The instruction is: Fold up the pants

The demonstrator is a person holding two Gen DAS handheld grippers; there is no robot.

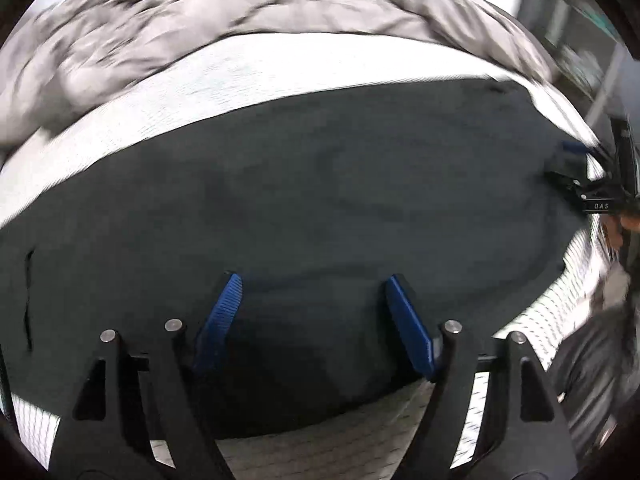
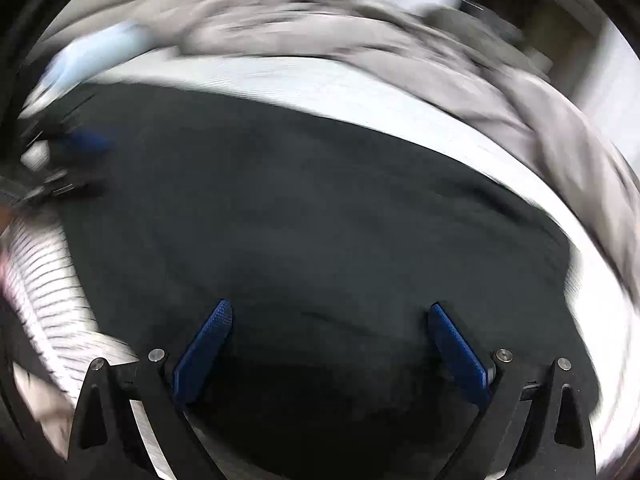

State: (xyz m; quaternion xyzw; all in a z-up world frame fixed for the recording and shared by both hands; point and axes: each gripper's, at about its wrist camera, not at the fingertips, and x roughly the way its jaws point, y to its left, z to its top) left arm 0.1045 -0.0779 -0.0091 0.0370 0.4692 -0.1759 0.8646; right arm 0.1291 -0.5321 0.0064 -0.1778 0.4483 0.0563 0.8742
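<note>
Dark pants [image 1: 320, 200] lie spread flat on a white striped bed sheet [image 1: 200, 88]. My left gripper [image 1: 314, 280] is open over the near edge of the pants, its blue pads wide apart with nothing between them. The right gripper [image 1: 568, 168] shows at the far right of the left wrist view, at the pants' other end. In the right wrist view the pants [image 2: 320, 208] fill the middle and my right gripper [image 2: 330, 308] is open above the fabric, empty. The left gripper [image 2: 76, 152] shows blurred at the left edge there.
A crumpled grey blanket [image 1: 200, 20] lies along the far side of the bed, also seen in the right wrist view [image 2: 360, 36]. The striped sheet [image 2: 44, 272] drops away at the near bed edge. Furniture [image 1: 580, 32] stands at the back right.
</note>
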